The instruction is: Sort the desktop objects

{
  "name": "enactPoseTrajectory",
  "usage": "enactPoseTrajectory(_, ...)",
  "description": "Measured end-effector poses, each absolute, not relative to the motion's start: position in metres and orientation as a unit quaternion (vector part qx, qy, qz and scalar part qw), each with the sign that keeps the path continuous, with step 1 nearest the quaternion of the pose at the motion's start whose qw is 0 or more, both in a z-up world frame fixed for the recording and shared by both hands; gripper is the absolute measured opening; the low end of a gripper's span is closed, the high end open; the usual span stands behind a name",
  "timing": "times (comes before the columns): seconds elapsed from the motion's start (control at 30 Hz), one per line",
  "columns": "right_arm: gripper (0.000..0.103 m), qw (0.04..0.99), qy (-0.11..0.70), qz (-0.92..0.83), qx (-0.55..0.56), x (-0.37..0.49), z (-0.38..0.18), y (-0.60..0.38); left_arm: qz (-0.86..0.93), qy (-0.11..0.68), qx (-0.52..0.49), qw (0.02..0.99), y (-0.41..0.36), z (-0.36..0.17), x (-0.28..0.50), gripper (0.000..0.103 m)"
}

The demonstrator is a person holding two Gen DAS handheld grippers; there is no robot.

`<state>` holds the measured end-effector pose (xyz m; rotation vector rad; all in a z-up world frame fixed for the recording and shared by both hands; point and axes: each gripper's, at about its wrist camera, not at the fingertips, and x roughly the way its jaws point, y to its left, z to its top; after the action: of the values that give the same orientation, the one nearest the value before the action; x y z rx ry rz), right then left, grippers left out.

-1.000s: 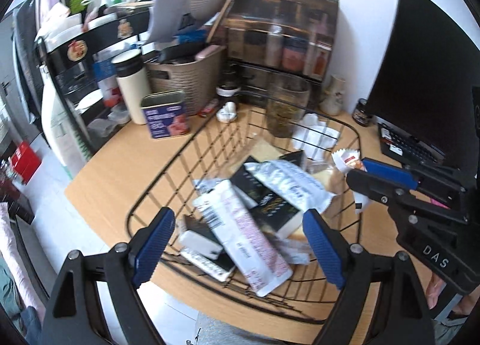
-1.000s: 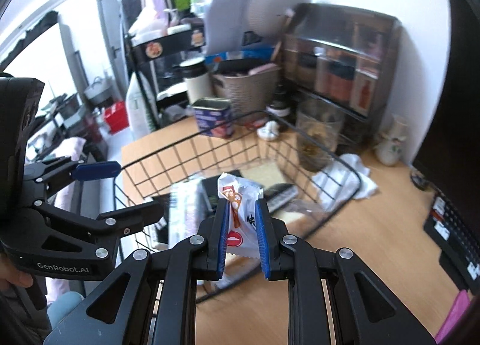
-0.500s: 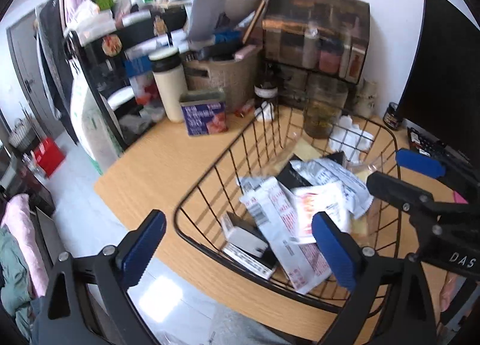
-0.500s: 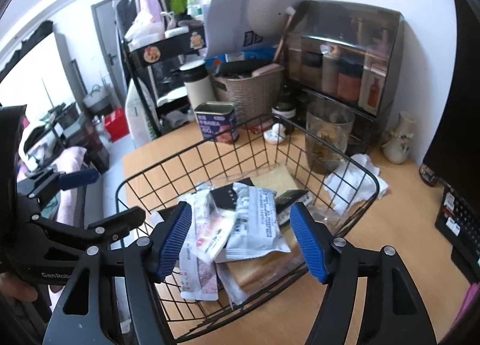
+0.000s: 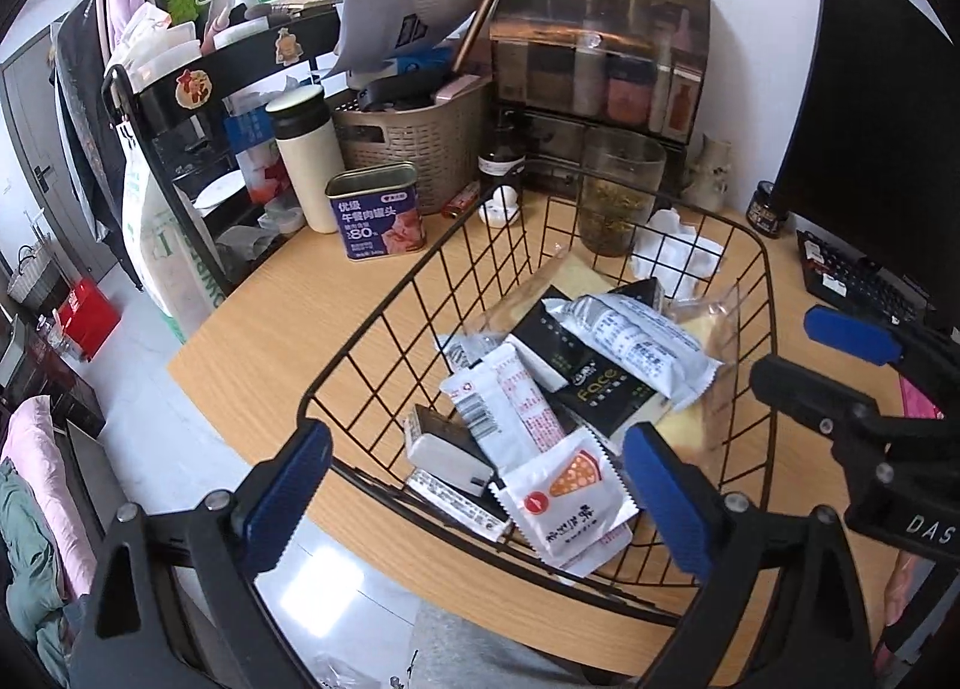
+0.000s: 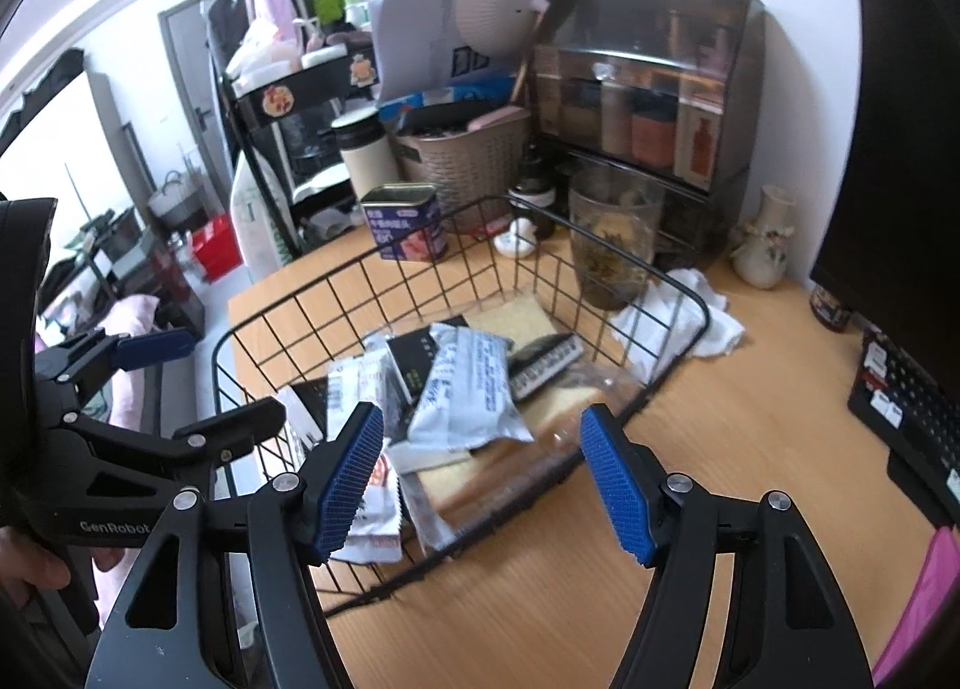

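A black wire basket (image 5: pixel 372 323) on the wooden desk holds several packets. A white snack packet with a pizza-slice picture (image 5: pixel 564 500) lies loose at its near end, beside a long white packet (image 5: pixel 510 407), a silver packet (image 5: pixel 636 341) and a black box (image 5: pixel 600 383). My left gripper (image 5: pixel 477 500) hovers wide open over the basket's near rim, holding nothing. My right gripper (image 6: pixel 486 479) is open too, empty, above the basket's (image 6: pixel 420 257) near right corner. In its view the snack packet (image 6: pixel 378 515) shows partly behind a blue pad, the silver packet (image 6: pixel 468 383) farther in.
Behind the basket stand a blue luncheon-meat can (image 5: pixel 375 218), a cream flask (image 5: pixel 306 155), a woven bin (image 5: pixel 414 143), a glass jar (image 5: pixel 618 197) and a smoked organiser (image 5: pixel 600 47). A white cloth (image 5: pixel 672 251), keyboard (image 5: pixel 858 281) and monitor (image 5: pixel 876 119) lie right. The desk edge drops off at left.
My right gripper, shut on the white snack packet a second ago, has opened; the packet now lies in the basket. My left gripper opened a little wider.
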<state>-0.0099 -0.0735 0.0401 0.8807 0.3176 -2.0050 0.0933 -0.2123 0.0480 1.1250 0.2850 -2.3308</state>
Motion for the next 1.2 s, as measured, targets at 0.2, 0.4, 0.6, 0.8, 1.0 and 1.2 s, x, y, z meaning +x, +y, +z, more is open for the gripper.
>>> enactPoseTrajectory(0.2, 0.069, 0.431, 0.129, -0.817, 0.362, -0.005, 0.038, -0.047, -0.868, 0.101, 0.413, 0.255, -0.196, 0.048, 0.097, 0.097)
enactPoseTrajectory(0.4, 0.069, 0.419, 0.133, -0.826, 0.353, 0.005, 0.036, -0.022, -0.872, 0.096, 0.411, 0.246, -0.182, 0.040, 0.103, 0.097)
enactPoseTrajectory(0.6, 0.069, 0.415, 0.123, -0.834, 0.341, 0.019, 0.030, 0.000, -0.879, 0.084, 0.405, 0.238, -0.166, 0.034, 0.108, 0.097)
enactPoseTrajectory(0.8, 0.069, 0.413, 0.121, -0.837, 0.339, 0.034, 0.021, 0.015, -0.884, 0.078, 0.401, 0.228, -0.150, 0.029, 0.114, 0.097)
enactPoseTrajectory(1.0, 0.069, 0.414, 0.123, -0.838, 0.334, 0.041, 0.023, 0.022, -0.888, 0.078, 0.395, 0.222, -0.145, 0.030, 0.121, 0.097)
enactPoseTrajectory(1.2, 0.069, 0.418, 0.121, -0.837, 0.333, 0.046, 0.023, 0.024, -0.892, 0.073, 0.392, 0.213, -0.139, 0.033, 0.124, 0.097)
